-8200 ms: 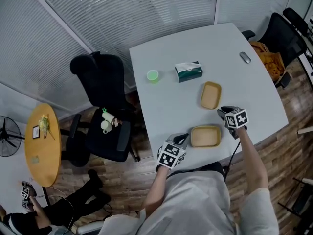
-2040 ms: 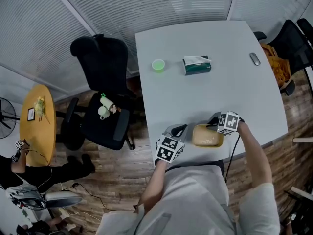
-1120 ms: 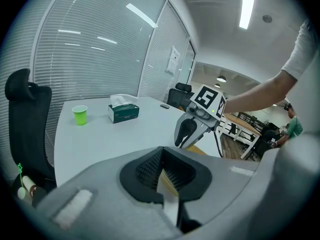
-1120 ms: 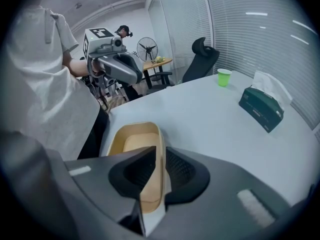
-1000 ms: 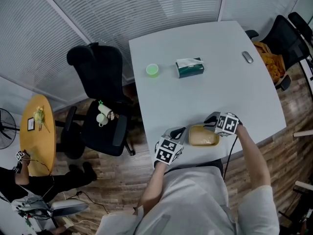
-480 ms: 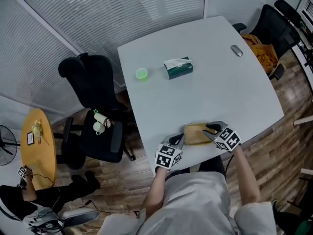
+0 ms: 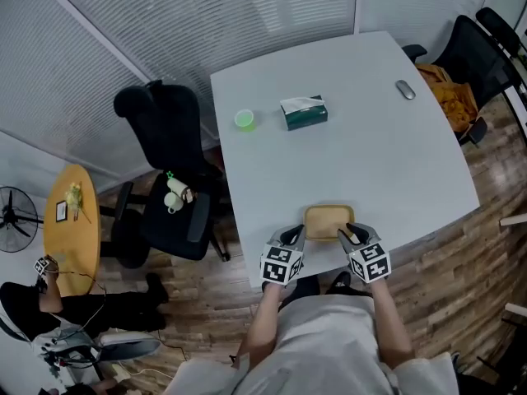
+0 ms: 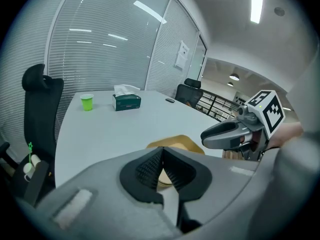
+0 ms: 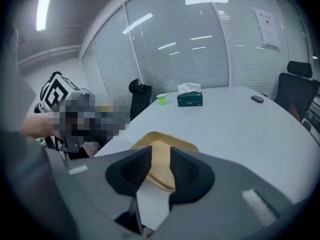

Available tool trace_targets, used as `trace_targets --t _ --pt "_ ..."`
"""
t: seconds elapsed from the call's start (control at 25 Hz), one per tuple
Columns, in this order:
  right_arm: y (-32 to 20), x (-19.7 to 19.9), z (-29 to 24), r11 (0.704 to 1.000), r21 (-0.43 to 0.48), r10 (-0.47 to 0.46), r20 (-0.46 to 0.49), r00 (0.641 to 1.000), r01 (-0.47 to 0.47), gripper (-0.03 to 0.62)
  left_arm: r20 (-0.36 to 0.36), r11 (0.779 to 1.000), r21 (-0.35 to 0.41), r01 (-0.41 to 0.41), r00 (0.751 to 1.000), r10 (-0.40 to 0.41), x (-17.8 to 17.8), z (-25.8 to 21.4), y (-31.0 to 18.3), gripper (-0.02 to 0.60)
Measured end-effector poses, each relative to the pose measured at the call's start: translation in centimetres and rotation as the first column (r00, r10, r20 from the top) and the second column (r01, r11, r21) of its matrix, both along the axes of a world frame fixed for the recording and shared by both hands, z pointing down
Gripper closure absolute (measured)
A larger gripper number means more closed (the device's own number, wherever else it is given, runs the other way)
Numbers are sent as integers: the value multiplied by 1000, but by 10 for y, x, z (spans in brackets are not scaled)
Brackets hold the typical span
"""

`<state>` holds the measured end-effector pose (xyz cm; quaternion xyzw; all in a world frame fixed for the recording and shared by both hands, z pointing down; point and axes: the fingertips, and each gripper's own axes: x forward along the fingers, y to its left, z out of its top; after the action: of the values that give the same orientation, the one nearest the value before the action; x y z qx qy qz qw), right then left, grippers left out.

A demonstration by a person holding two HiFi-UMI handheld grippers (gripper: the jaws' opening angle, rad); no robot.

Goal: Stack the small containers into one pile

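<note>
containers [image 7: 329, 221] sit nested — one pile — near table [image 7: 370, 122] edge.

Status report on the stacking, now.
Left tongs shut, empty. Right tongs just been opening, nothing between. Trays in one pile, near edge. Cup, tissue box well clear.

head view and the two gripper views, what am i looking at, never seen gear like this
No robot here: a person holds the left tongs and the right tongs, one per hand. The head view looks down from a camera on the person's head; the other two cameras ride on the tongs, looking along the jaws. On the white table lie tan trays, seemingly nested into one pile, a green cup, a tissue box and a small dark object. The left tongs are shut and empty. The right tongs have just been opening; they grip nothing, the trays showing beyond the gap.
</note>
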<state>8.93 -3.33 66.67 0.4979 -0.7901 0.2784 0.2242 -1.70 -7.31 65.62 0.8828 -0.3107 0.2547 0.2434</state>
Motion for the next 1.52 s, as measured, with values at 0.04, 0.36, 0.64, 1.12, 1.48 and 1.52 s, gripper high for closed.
trace_targets --t 0.04,0.36,0.64,1.12,1.48,1.52 --pt "4 2 -4 1000 9 21 16 1000 -21 480 6 1000 4 11 1000 -11 1 -3 4 575" --pt "39 14 -16 997 50 64 46 997 -66 532 32 995 39 90 995 -91 9 -14 32 575" --pt "60 32 -24 993 65 92 67 993 -97 592 12 993 62 104 994 -104 24 -29 55 575" --pt "97 39 -18 996 59 59 85 995 -64 592 48 989 82 123 991 -127 21 -24 97 575" --pt "110 34 -21 995 86 39 86 996 -47 592 50 977 119 174 982 -181 0 -25 113 575" --pt "113 33 -21 995 86 40 88 995 -47 592 49 977 120 176 982 -183 0 -25 116 575"
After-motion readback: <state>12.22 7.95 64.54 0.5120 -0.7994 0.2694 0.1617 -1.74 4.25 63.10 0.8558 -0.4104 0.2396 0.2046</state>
